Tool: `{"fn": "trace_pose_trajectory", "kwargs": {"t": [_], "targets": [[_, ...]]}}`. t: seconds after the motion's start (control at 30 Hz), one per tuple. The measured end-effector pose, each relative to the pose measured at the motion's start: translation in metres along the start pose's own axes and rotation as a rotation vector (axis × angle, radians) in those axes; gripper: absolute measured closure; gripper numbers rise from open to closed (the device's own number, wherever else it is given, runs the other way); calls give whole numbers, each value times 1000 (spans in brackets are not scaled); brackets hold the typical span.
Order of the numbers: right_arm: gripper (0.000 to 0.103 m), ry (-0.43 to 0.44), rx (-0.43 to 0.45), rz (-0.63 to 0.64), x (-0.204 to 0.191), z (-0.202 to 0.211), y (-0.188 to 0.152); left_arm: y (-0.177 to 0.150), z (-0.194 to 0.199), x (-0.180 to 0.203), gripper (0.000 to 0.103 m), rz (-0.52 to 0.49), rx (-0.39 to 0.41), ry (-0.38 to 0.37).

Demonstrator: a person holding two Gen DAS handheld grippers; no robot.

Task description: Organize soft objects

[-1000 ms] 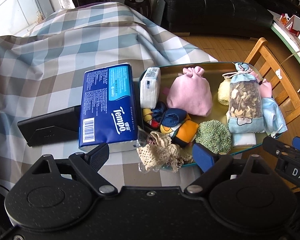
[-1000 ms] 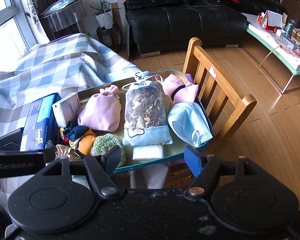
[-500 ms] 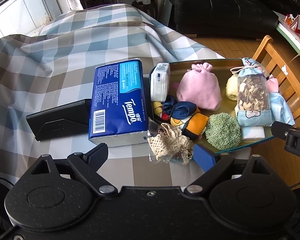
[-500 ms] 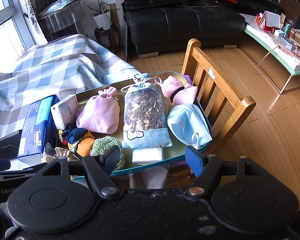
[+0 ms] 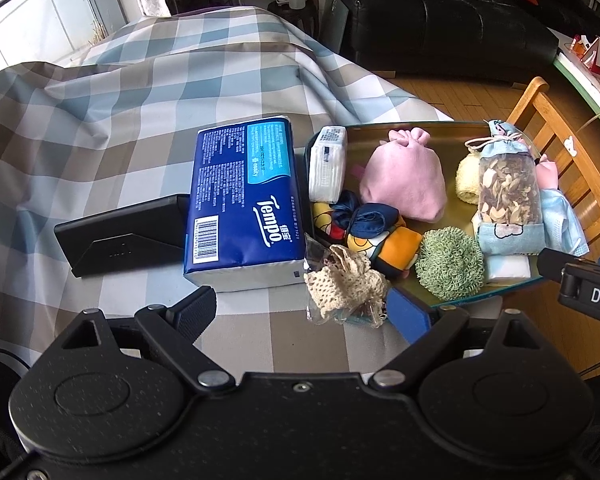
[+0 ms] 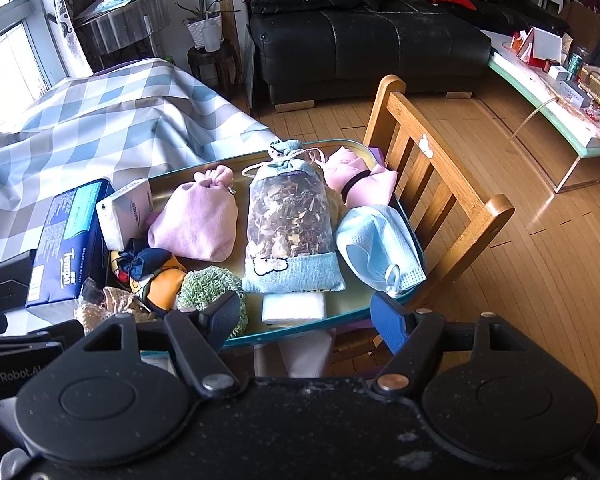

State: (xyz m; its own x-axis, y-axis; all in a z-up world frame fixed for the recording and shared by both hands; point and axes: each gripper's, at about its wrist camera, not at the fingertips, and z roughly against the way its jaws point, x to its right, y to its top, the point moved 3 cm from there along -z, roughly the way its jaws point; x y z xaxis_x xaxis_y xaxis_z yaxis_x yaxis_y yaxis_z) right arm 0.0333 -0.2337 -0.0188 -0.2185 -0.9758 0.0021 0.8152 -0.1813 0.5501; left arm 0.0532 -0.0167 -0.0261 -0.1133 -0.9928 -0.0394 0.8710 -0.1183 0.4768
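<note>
A shallow tray (image 5: 444,130) (image 6: 320,330) holds soft things: a pink pouch (image 5: 404,182) (image 6: 196,224), a sachet of dried petals (image 5: 508,196) (image 6: 290,228), a green scrubber (image 5: 450,266) (image 6: 204,284), a blue face mask (image 6: 380,248), a colourful cloth bundle (image 5: 380,236) and a small white tissue pack (image 5: 328,164). A blue Tempo tissue pack (image 5: 244,200) lies left of the tray. A cream lace piece in clear wrap (image 5: 344,284) lies at the tray's near edge. My left gripper (image 5: 300,308) is open, just before the lace. My right gripper (image 6: 304,316) is open at the tray's near edge.
A checked tablecloth (image 5: 120,100) covers the table. A black box (image 5: 120,236) lies left of the Tempo pack. A wooden chair (image 6: 432,184) stands right of the tray. A black sofa (image 6: 360,40) and a cluttered side table (image 6: 556,92) are beyond.
My left gripper has drawn back and to the left; the tray and tissue pack now sit further right in its view. My right gripper has barely moved. Both stay open.
</note>
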Motion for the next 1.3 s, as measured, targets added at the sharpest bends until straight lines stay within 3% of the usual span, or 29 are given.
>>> {"fn": "trace_pose_trajectory", "kwargs": {"t": [1.3], "targets": [[31,0,-1,1,-1,0,0,-4,-5,4,13,-11,-29,-8]]}}
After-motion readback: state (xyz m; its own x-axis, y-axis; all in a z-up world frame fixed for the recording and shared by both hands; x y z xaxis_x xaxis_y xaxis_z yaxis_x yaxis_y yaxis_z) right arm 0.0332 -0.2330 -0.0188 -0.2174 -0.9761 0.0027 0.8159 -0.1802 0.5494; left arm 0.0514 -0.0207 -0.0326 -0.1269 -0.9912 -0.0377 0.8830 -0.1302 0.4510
